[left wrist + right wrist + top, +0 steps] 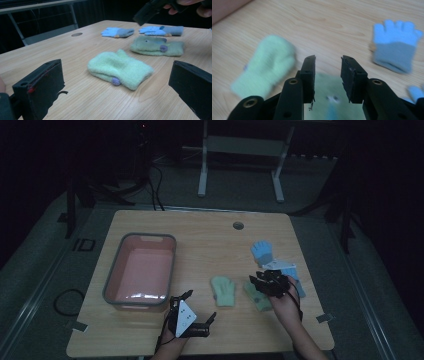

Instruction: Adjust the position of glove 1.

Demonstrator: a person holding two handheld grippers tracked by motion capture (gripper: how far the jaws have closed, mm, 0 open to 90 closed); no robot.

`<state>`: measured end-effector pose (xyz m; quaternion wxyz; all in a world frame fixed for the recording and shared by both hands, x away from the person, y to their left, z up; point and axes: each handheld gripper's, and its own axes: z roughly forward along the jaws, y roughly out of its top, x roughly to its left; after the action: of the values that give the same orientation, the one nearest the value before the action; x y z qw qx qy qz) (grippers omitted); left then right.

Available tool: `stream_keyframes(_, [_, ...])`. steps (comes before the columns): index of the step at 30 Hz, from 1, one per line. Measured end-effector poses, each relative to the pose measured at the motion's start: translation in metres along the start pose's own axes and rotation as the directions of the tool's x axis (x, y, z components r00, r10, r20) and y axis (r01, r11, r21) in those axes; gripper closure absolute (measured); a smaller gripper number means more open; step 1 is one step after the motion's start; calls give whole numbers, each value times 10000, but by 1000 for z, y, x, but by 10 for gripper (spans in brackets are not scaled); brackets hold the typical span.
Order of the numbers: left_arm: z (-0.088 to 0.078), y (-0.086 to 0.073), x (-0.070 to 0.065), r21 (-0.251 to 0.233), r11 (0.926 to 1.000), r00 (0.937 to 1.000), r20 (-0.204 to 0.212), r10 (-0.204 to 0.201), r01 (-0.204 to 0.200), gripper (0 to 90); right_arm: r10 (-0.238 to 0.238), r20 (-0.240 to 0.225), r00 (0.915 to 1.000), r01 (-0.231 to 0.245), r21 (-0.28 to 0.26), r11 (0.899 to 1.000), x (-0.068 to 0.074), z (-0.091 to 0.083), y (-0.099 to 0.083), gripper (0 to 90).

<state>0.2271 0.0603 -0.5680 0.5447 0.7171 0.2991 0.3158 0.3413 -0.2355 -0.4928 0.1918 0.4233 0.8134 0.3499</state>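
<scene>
Left tongs [120, 82]: jaws wide apart, empty, facing near green mitten [120, 68].
Right tongs [328, 75]: jaws parted, empty, above far green mitten [332, 105].
Desk [210, 235]: carries both.

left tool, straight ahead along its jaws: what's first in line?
Most likely the near light green mitten, lying flat on the table between the open jaws of the left tool. The second green mitten lies further along, offset right. Depth is unclear, so the height match is a guess.

no text, labels or numbers legible
</scene>
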Motion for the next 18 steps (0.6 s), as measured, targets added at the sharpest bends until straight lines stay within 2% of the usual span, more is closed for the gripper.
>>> stream_keyframes(3, [0, 0, 0, 2, 10000, 10000, -8, -1, 1, 1, -104, -107, 9999, 105, 93, 9999, -9, -6, -10, 643])
stream_keyframes(8, [0, 0, 0, 6, 10000, 10000, -18, 25, -25, 1, -231, -282, 9993, 241, 367, 9990, -12, -7, -24, 641])
stream_keyframes(12, [0, 0, 0, 19, 10000, 10000, -11, 57, -57, 1, -239, -350, 9991, 263, 703, 9972, -15, 5, -41, 626])
stream_keyframes(15, [0, 0, 0, 21, 10000, 10000, -9, 40, -40, 1, -584, -434, 9973, 619, 840, 9945, -15, 13, -49, 627])
stream_keyframes(18, [0, 0, 0, 12, 10000, 10000, -8, 65, -65, 1, -711, -463, 9964, 743, 713, 9947, -15, 16, -53, 633])
